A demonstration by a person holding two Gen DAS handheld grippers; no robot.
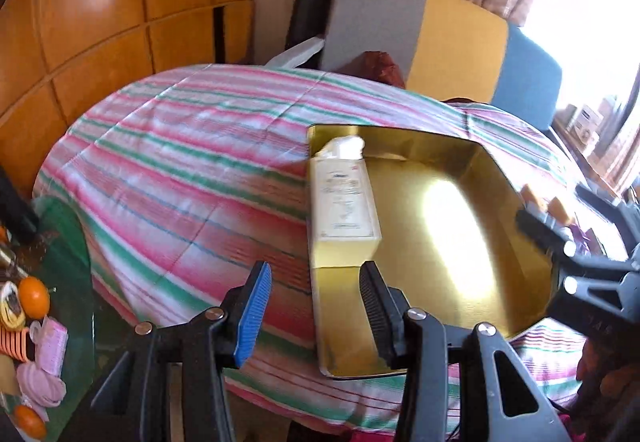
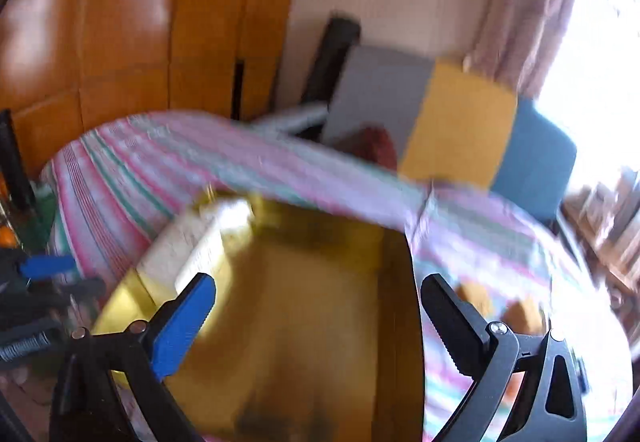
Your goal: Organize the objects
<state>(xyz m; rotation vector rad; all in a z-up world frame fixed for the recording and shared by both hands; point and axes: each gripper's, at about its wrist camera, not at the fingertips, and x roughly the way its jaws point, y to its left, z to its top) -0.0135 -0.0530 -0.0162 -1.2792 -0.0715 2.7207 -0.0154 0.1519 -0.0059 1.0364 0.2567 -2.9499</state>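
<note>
Inside gold tray (image 1: pixel 440 226) lies cream bottle (image 1: pixel 344 198), both claws agape

Glossy gold metal tin (image 1: pixel 440 226), matt striped cloth cover (image 1: pixel 192 162); polished wood panels (image 1: pixel 100 2), ribbed plastic pads (image 1: pixel 252 314)

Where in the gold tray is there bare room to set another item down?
The gold tray is bare to the right of the cream box, which lies along its left wall. The striped cloth left of the tray is bare too. The glass side table is crowded.
</note>
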